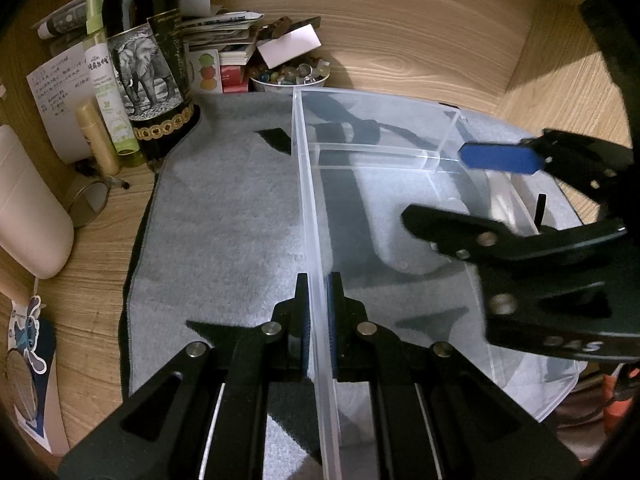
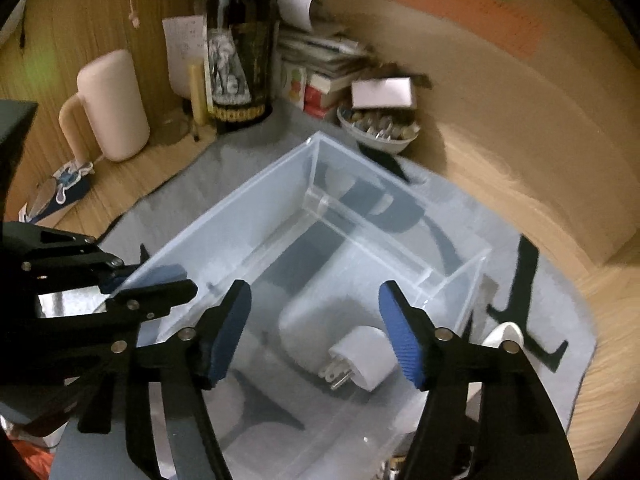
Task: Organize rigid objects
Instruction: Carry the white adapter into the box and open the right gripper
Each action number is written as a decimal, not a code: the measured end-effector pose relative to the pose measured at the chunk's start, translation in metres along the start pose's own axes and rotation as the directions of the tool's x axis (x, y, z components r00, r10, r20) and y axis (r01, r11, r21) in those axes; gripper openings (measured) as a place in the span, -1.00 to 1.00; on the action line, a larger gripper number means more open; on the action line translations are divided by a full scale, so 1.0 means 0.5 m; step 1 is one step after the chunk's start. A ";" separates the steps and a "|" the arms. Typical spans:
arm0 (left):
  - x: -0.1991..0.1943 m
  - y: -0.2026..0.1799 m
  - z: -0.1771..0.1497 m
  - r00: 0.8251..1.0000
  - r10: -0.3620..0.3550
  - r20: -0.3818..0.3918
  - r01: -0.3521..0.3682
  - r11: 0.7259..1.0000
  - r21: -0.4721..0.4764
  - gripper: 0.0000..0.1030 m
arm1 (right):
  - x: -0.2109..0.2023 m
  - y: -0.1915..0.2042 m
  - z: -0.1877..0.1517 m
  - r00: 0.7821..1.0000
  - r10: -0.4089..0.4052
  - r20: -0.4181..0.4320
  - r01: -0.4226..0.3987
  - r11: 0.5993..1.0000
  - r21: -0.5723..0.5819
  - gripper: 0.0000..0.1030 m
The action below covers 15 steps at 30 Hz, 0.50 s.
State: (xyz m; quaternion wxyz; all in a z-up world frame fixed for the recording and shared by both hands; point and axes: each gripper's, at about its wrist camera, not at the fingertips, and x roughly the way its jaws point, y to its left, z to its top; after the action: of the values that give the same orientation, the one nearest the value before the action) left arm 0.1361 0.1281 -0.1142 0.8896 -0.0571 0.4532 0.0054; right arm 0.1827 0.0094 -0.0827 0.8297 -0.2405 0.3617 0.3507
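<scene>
One clear bin (image 2: pixel 256 216), one white plug (image 2: pixel 364 356), one dark bottle (image 1: pixel 148 64), one bowl (image 2: pixel 376 136), two grippers.

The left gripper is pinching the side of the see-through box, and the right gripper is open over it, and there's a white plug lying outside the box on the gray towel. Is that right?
Almost. The white plug lies inside the clear box, on its floor, not out on the gray towel; the right wrist view shows it. The rest holds: the left gripper pinches the wall and the right gripper is open above.

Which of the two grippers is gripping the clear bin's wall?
The left gripper: its fingers pinch the clear bin wall. The right gripper hangs open above the bin, holding nothing.
</scene>
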 end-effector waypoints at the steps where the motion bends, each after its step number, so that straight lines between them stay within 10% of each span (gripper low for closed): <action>1: 0.000 0.000 0.000 1.000 0.001 0.000 -0.001 1.000 -0.001 -0.87 | -0.009 -0.002 0.001 1.000 -0.006 0.013 0.006 1.000 0.002 0.32; 15: 0.000 0.000 0.001 1.000 0.005 -0.002 -0.005 1.000 -0.023 -0.87 | -0.121 -0.117 -0.017 0.980 -0.143 0.141 0.123 0.982 0.140 0.44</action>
State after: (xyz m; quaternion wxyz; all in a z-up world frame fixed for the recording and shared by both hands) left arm 0.1364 0.1281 -0.1141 0.8885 -0.0663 0.4540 0.0130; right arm 0.1935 -0.0578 -0.0330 0.8901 -0.1821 0.3036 0.2869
